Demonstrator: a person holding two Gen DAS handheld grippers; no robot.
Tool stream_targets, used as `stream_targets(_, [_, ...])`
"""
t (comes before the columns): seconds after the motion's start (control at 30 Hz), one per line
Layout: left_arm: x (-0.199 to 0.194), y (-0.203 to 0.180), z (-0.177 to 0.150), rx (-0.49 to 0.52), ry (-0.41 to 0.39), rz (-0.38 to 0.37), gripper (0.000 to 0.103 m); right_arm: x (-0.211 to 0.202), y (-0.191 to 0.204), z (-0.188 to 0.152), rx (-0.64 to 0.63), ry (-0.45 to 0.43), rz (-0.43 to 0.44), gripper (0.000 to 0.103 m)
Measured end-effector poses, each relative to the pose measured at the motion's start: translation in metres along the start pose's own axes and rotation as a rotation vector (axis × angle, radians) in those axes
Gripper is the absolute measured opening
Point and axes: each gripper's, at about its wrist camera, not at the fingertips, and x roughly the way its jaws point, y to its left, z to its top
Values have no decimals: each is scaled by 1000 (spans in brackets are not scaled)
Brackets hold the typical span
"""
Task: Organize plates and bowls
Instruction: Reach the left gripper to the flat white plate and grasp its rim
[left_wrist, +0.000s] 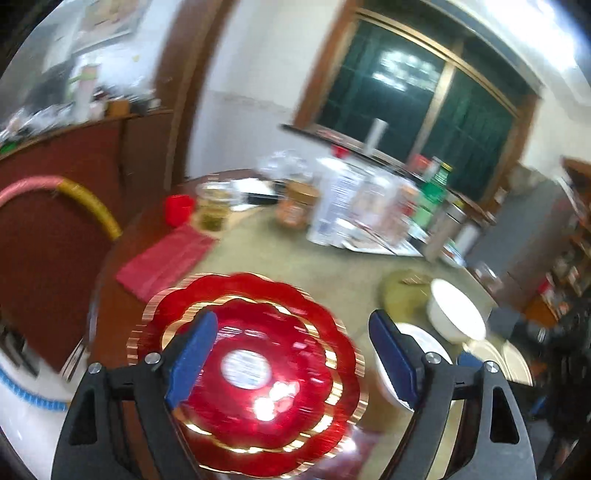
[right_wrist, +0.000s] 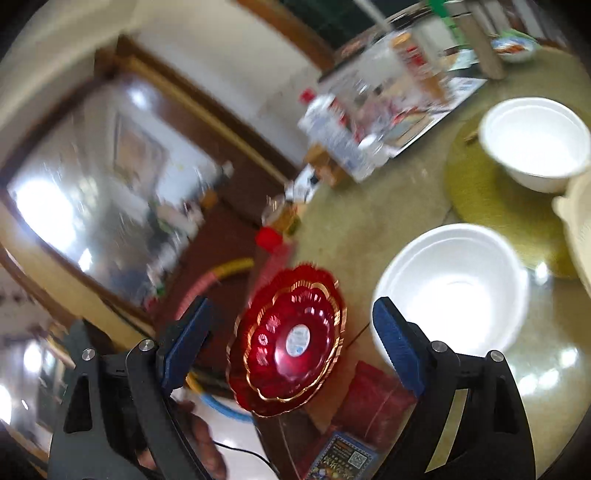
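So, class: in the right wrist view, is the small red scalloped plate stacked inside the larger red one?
Yes, the small red scalloped plate sits nested within the larger red one, gold rims concentric.

Two red scalloped plates (left_wrist: 255, 373) with gold rims lie stacked, the smaller on top, flat on the table ahead of the left gripper's fingers. A white bowl (right_wrist: 454, 291) sits upright beside them; another white bowl (right_wrist: 535, 142) stands farther off on a green mat.
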Motion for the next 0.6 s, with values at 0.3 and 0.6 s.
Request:
stream_targets(0.3, [35,-61,-11,139,150,-97,84,-63,-82,-9,267,-149,1,90])
stream_targets(0.6, [88,-93,4,127,300,-120,84,-43,-110,-6,306,-25,-68,90])
